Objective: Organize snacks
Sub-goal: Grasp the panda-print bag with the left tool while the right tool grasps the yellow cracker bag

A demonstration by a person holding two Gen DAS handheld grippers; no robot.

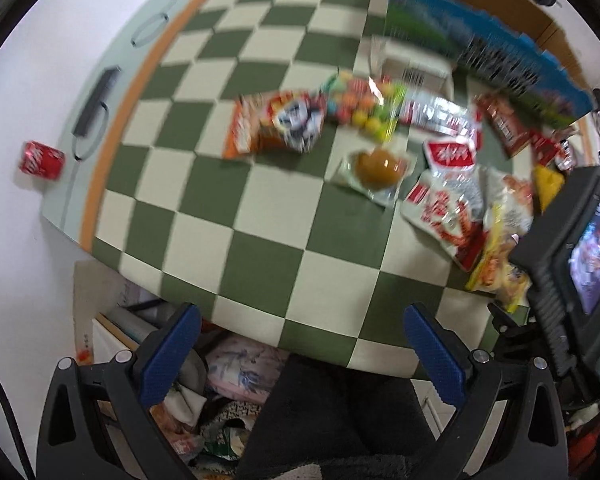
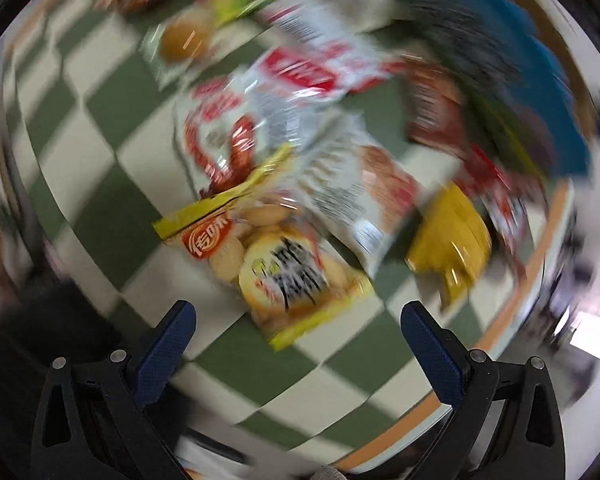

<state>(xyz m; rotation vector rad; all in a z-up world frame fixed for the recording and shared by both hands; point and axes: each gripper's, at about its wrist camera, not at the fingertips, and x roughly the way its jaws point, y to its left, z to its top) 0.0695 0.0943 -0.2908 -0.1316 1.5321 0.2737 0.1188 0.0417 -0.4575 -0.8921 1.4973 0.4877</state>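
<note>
My left view is evenly lit and only mildly smeared, with soft shadows under the snacks. My right view is heavily motion-blurred, worst at the rim, with glare streaks on the wrappers. Both have dark fisheye corners and a curved checkered cloth.

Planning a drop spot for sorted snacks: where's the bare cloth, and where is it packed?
Free: the checkered cloth between its orange-edged left border and the orange snack bag, and the near strip before the left hand-held gripper. Crowded: the right side, where overlapping packets run up to the blue box.
</note>
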